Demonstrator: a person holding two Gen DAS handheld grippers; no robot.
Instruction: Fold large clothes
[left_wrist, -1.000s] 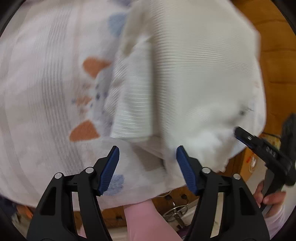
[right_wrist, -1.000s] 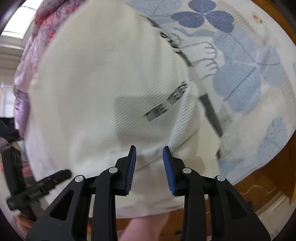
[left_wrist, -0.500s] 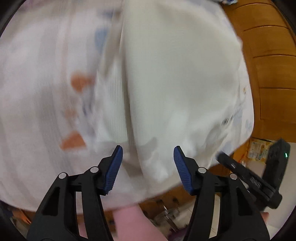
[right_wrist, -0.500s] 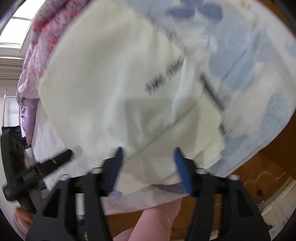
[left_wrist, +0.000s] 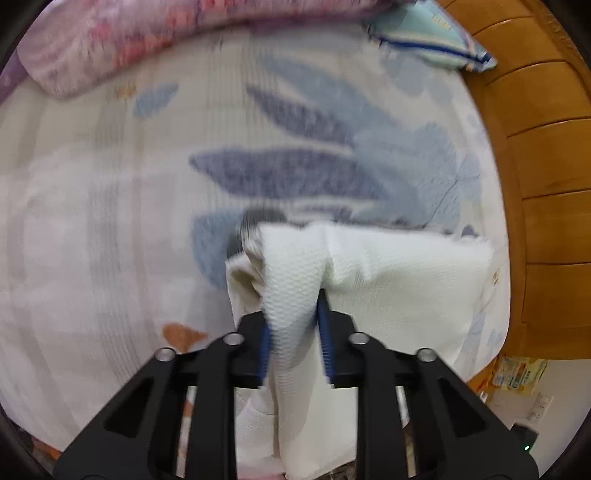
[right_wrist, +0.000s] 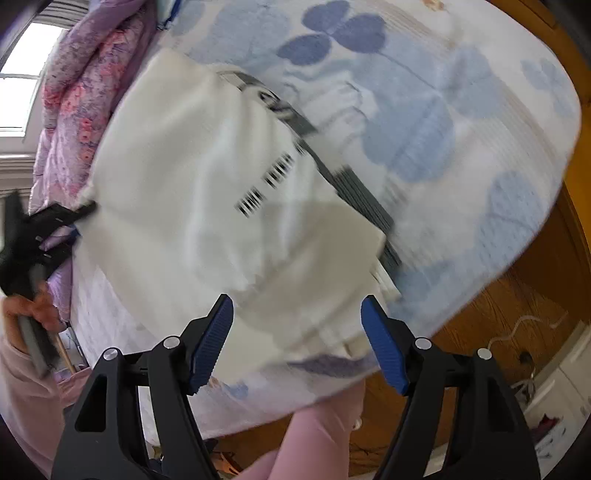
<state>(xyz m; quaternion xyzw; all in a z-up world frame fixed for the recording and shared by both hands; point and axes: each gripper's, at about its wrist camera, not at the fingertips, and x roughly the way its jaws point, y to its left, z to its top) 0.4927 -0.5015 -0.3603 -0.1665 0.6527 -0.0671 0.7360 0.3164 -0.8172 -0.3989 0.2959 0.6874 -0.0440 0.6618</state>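
Only 1 garment (left_wrist: 369, 280), 2 claws.

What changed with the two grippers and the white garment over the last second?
The left gripper went from open to clamped on a bunched edge of the white garment. The right gripper widened from nearly closed to open, holding nothing. The garment still lies folded on the bedsheet.

White garment (left_wrist: 295, 295) hides the left fingers' (left_wrist: 325, 332) tips.
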